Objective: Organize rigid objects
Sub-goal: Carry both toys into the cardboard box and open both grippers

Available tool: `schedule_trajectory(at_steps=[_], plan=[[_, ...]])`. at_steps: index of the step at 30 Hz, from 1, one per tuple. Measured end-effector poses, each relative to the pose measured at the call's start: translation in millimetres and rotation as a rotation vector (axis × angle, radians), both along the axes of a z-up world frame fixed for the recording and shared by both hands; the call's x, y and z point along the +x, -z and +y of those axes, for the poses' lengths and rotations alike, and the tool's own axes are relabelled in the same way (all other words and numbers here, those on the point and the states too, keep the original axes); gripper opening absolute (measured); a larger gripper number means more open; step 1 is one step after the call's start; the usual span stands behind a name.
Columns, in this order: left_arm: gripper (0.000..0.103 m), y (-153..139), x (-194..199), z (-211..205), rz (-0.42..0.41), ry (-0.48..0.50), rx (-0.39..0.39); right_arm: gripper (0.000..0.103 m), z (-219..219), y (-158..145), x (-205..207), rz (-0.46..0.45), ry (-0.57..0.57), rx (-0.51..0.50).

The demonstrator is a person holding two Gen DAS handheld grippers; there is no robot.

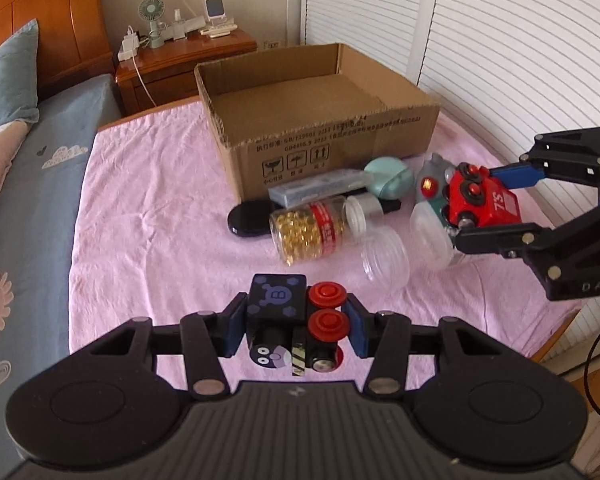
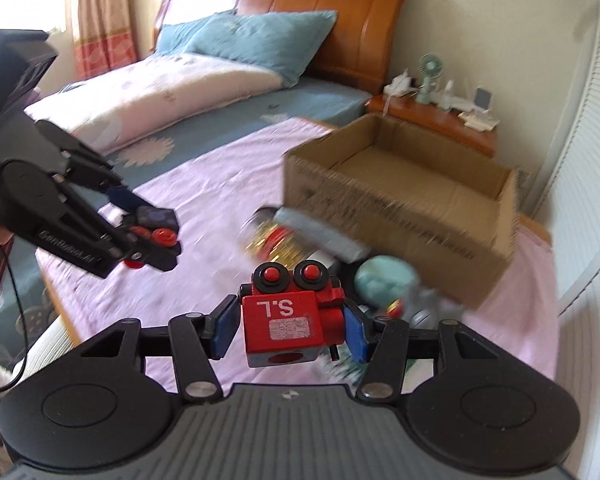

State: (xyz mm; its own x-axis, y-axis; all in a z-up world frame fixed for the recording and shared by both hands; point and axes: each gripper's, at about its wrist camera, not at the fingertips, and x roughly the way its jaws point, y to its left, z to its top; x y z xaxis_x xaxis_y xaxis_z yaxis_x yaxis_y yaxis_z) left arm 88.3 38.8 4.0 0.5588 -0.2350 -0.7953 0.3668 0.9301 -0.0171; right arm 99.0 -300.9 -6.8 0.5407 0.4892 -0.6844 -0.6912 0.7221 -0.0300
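cardboard box (image 1: 324, 128) open on top, inside bare, access from above. Front wall crowded: jar of gold beads (image 1: 308, 228), clear lids (image 1: 384, 256), grey case (image 1: 320, 188), teal round case (image 1: 390, 176), black oval (image 1: 248, 220) lie touching or just beside. Pink sheet (image 1: 148, 200) left of the clutter is free room

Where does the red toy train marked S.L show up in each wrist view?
Left wrist: red toy train at right of centre, clamped in the right gripper.
Right wrist: bottom centre, between that gripper's fingers.
Shared landmark: open cardboard box on the pink sheet.
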Motion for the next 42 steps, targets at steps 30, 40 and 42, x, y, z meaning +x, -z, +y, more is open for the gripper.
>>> schedule_trajectory(at_steps=[30,40,42], plan=[[0.097,-23,213,-50,-0.15,-0.005,0.022,0.059,-26,-24,145,-0.02,0.231,0.038],[0.102,-40,139,-29,-0.162,-0.023,-0.011,0.059,-16,-31,160,0.008,0.263,0.028],[0.102,-41,125,-24,-0.163,-0.038,-0.034,0.059,-13,-33,168,0.017,0.275,0.026]])
